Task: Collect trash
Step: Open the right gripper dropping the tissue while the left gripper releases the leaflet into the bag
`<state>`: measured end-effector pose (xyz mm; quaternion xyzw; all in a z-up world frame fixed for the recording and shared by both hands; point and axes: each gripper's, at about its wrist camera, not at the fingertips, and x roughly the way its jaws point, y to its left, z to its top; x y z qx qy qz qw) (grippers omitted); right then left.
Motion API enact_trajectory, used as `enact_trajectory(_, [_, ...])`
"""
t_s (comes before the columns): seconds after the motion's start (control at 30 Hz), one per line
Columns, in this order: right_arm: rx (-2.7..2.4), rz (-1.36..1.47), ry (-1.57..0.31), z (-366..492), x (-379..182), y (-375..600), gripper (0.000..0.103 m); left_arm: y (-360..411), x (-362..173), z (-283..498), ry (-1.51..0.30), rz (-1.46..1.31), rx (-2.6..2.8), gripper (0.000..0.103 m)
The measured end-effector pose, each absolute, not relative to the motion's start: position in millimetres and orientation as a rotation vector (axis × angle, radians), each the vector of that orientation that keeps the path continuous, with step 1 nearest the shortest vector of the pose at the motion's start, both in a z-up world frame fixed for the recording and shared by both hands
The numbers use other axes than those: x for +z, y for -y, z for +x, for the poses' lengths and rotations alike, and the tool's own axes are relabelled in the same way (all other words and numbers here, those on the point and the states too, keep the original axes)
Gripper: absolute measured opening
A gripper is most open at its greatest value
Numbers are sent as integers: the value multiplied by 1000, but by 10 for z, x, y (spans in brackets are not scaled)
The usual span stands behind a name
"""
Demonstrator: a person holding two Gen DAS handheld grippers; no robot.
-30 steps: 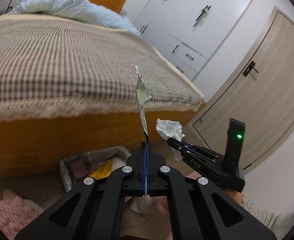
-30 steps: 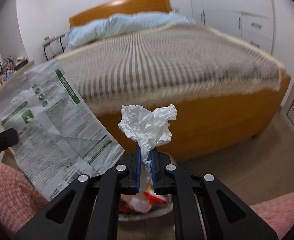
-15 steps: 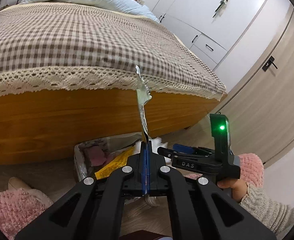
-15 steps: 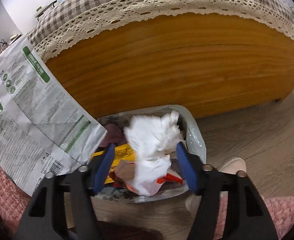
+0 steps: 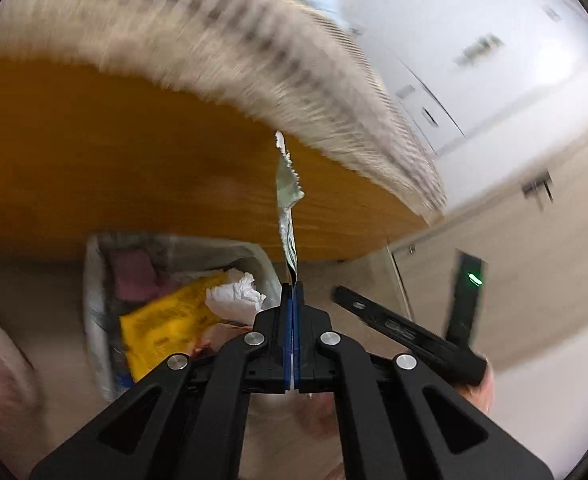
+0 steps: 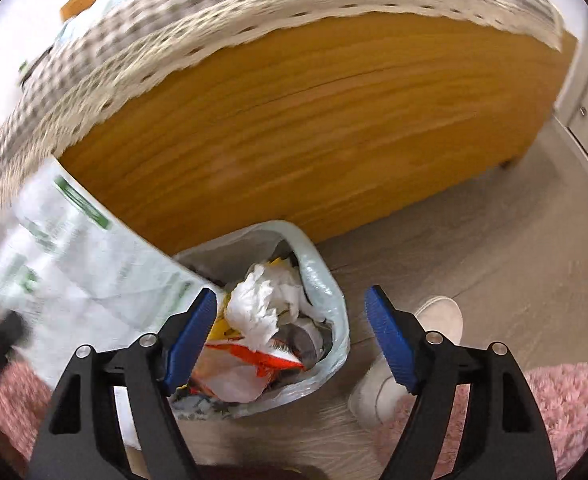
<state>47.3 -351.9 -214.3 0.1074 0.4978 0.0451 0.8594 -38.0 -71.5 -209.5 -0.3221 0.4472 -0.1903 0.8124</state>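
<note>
My left gripper is shut on a white and green printed wrapper, seen edge-on and standing up from the pads. The same wrapper shows flat at the left of the right wrist view, hanging over the lined trash bin. My right gripper hovers above the bin with its jaws opening and nothing between them. A crumpled white tissue lies on top of the trash inside the bin. The tissue also shows in the left wrist view, beside a yellow wrapper.
The wooden bed frame with a checked cover rises just behind the bin. A white slipper and pink fluffy clothing sit at the right. White wardrobes and a door stand beyond the bed.
My right gripper dropped over the bin, opened, and the white tissue fell from it onto the trash. The left gripper sank toward the bin with the wrapper still in it.
</note>
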Motion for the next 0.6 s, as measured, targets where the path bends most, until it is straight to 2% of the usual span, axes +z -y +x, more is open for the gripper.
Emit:
enact_trajectory(0.13, [90, 251, -1012, 422, -2069, 3626, 74, 942, -2524, -270, -1032, -705, -282, 0])
enact_trajectory(0.3, [97, 223, -1009, 380, -2035, 3635, 74, 1054, -2872, -131, -1108, -537, -102, 0])
enact_trajectory(0.47, [109, 177, -1062, 390, -2176, 3585, 74, 1073, -3154, -78, -1220, -453, -9, 0])
enact_trajectory(0.6, [114, 163, -1069, 390, -2189, 3592, 74, 1105, -3225, -4, -1230, -406, 33, 0])
